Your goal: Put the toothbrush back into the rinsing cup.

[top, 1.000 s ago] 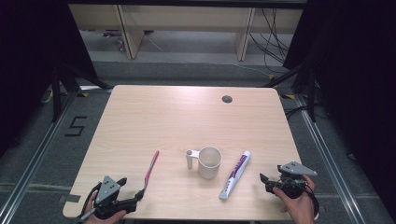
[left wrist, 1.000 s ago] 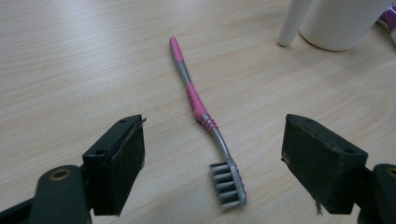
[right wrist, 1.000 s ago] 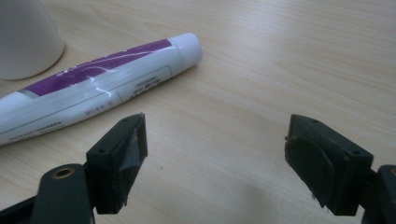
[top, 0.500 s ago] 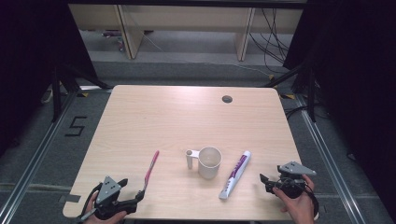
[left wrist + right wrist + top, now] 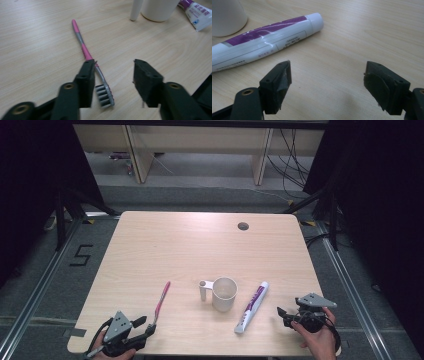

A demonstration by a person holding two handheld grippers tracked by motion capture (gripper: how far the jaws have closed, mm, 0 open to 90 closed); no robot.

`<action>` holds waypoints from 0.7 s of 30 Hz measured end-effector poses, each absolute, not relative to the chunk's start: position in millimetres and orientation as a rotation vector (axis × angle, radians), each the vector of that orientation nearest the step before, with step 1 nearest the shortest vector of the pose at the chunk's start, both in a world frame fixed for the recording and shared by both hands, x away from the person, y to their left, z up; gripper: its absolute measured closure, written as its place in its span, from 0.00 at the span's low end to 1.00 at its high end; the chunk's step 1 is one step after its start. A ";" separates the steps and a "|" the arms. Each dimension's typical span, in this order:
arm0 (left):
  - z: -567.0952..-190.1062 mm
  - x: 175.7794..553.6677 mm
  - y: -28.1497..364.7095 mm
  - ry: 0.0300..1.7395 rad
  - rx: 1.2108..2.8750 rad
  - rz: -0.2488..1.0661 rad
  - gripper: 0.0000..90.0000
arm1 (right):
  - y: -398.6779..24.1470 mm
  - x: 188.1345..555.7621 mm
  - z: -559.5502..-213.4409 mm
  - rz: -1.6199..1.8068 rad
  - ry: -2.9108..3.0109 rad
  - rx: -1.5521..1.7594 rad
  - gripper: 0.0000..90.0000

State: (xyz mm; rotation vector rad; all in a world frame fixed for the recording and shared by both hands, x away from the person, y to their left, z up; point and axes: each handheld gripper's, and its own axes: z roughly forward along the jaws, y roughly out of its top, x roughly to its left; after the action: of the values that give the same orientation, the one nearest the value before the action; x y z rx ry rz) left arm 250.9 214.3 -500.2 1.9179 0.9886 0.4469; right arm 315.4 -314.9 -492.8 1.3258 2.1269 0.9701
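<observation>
A pale wooden table (image 5: 165, 250) stands on grey flooring before dark curtains. The left gripper (image 5: 113, 75), jaws just closing yet apart, straddles the toothbrush (image 5: 86, 53) head at six o'clock; right gripper (image 5: 327, 77) spread.

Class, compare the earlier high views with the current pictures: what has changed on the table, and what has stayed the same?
The left gripper has just been closing its jaws around the toothbrush head; only one jaw is beside it, with a gap still on the other side, so it is not yet clamped. Both hands, the right gripper, the toothbrush, the mug and the toothpaste tube kept their places.
</observation>
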 end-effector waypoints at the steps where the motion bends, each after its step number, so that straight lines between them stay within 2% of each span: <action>1: -499.6 249.7 214.2 0.983 1.936 0.449 0.72 | -314.8 315.5 -492.9 0.972 2.130 1.324 0.26; 4: -500.8 249.1 213.1 0.948 1.947 0.437 0.90 | -315.2 316.3 -492.7 0.970 2.147 1.303 0.26; 7: -501.1 249.4 212.2 0.939 1.966 0.423 0.99 | -313.0 315.7 -493.9 0.975 2.145 1.319 0.27; 16: -507.4 259.1 206.3 0.917 2.062 0.403 0.99 | -313.0 316.0 -493.7 0.980 2.170 1.309 0.27; 21: -510.4 260.3 205.1 0.942 2.064 0.396 0.99 | -313.3 317.3 -494.5 0.983 2.167 1.283 0.27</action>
State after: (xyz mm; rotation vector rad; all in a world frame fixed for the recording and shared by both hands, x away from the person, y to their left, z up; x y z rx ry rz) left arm 260.3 205.1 -510.4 2.0639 0.9425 0.3965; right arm 317.3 -313.3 -494.5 1.2831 2.1673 0.9829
